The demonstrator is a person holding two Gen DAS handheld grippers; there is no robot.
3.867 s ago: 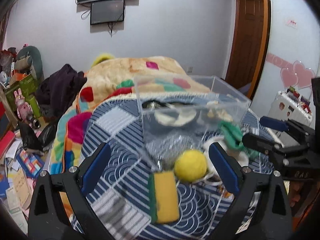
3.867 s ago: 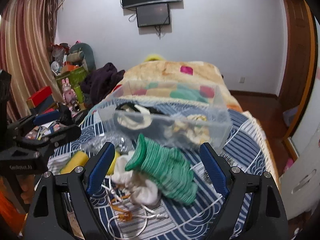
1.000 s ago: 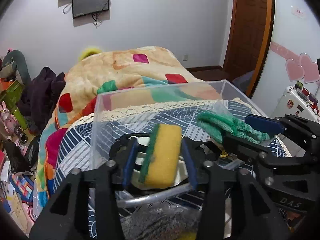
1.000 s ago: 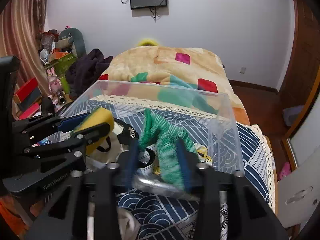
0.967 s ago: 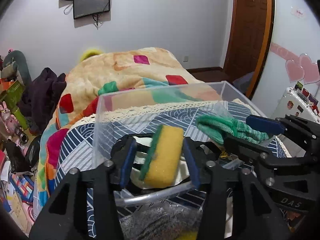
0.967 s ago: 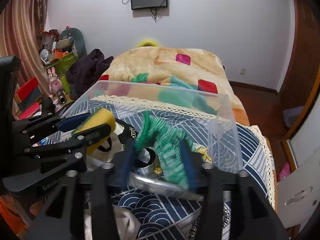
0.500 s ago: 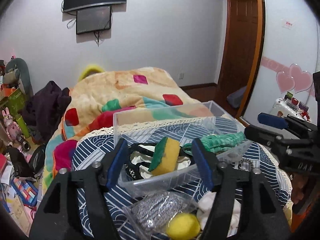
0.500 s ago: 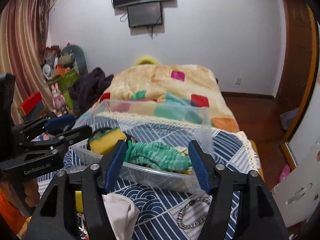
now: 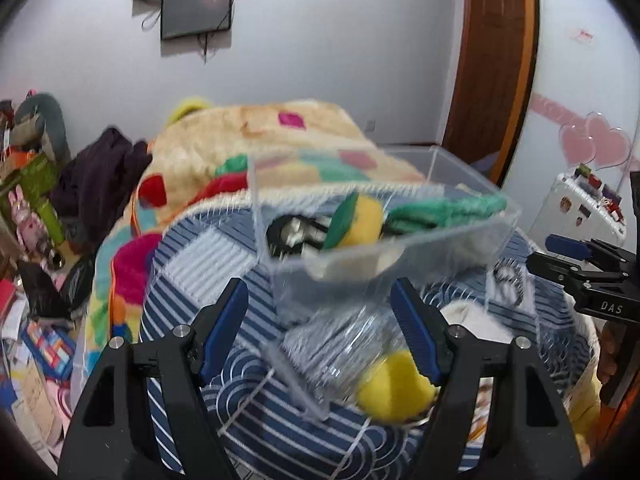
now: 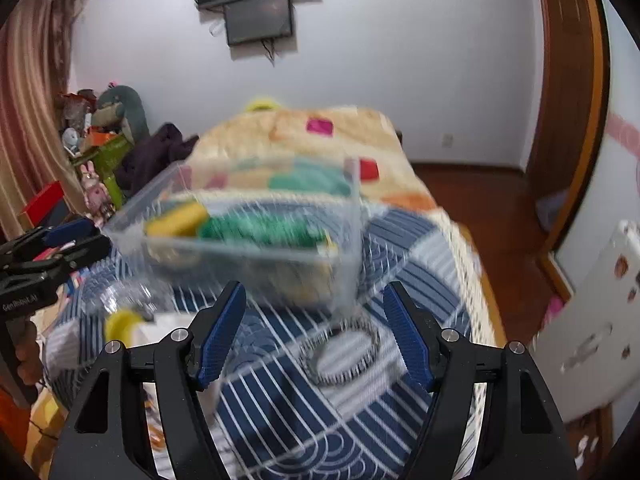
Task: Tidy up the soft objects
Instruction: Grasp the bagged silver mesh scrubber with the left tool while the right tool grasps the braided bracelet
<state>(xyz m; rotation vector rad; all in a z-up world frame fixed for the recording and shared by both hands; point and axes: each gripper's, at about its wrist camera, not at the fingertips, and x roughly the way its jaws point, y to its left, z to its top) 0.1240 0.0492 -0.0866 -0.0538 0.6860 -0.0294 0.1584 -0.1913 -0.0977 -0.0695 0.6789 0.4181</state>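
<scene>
A clear plastic bin (image 9: 432, 240) (image 10: 256, 256) stands on the blue patterned cloth (image 10: 420, 264). Inside it lie a yellow and green sponge (image 9: 356, 220) (image 10: 176, 218) and a green knitted cloth (image 9: 444, 210) (image 10: 260, 228). My left gripper (image 9: 326, 334) is open and empty, in front of the bin. A yellow ball (image 9: 394, 384) (image 10: 120, 320) and a clear bag of steel wool (image 9: 336, 348) lie between its fingers. My right gripper (image 10: 314, 334) is open and empty, in front of the bin; it also shows in the left wrist view (image 9: 568, 254).
A white cloth (image 9: 476, 320) lies right of the ball. A metal bracelet (image 10: 344, 346) lies on the cloth by the bin. A colourful blanket (image 9: 248, 152) covers the bed behind. Clutter (image 9: 32, 200) fills the left side. A white case (image 9: 584, 208) stands right.
Both grippers opened and let the sponge and the green cloth drop into the bin. Both have pulled back and lower, in front of the bin.
</scene>
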